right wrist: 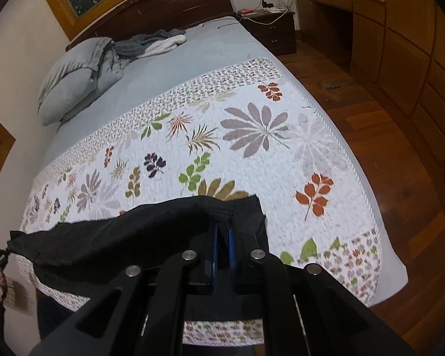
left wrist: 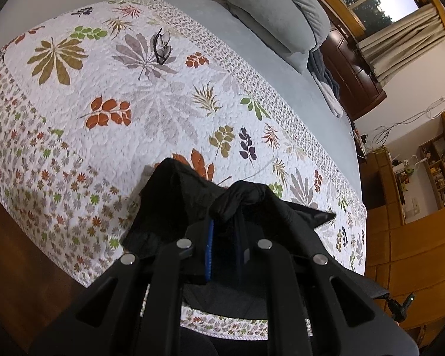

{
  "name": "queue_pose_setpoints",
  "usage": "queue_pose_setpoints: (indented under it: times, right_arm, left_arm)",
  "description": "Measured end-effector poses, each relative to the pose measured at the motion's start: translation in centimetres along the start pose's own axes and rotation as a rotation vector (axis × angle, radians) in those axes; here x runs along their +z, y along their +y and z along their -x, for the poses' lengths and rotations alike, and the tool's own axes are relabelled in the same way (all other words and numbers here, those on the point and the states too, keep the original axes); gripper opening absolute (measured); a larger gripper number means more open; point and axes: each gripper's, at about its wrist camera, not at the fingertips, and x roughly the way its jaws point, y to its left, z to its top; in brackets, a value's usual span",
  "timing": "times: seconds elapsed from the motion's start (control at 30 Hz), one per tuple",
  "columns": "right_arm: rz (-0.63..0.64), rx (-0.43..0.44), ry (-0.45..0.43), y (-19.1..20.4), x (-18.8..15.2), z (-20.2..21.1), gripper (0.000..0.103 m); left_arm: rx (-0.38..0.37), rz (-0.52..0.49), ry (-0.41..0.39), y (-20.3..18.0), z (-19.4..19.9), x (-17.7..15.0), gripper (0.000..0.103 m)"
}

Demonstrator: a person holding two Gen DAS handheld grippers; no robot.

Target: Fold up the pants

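Black pants (left wrist: 175, 198) hang between both grippers above the foot of a bed covered by a leaf-print quilt (left wrist: 109, 89). My left gripper (left wrist: 224, 222) is shut on a bunched edge of the pants. In the right wrist view my right gripper (right wrist: 222, 228) is shut on the other edge of the pants (right wrist: 118, 237), and the cloth stretches away to the left above the quilt (right wrist: 252, 154). The fingertips of both grippers are hidden in the black cloth.
Folded eyeglasses (left wrist: 162, 46) lie on the quilt further up the bed. Grey pillows (right wrist: 71, 86) and a grey-white blanket (right wrist: 151, 43) lie at the headboard end. A nightstand (right wrist: 270, 29), wooden cabinets (right wrist: 400, 59) and wooden floor (right wrist: 385, 148) surround the bed.
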Motion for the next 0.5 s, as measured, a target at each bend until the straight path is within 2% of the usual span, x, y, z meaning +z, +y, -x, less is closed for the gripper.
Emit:
queue_pose_setpoints:
  times: [0.33,0.5]
  right_arm:
    - [0.025,-0.047,0.026,0.4,-4.4,0.2,0.006]
    - [0.02,-0.071,0.045,0.1,-6.5,-0.8,0.007]
  left_arm:
    - [0.028,0.004,0.036,2.5,-0.6,-2.3,0.013]
    - [0.068,0.003,0.058,3.9,-1.4,-3.5,0.014]
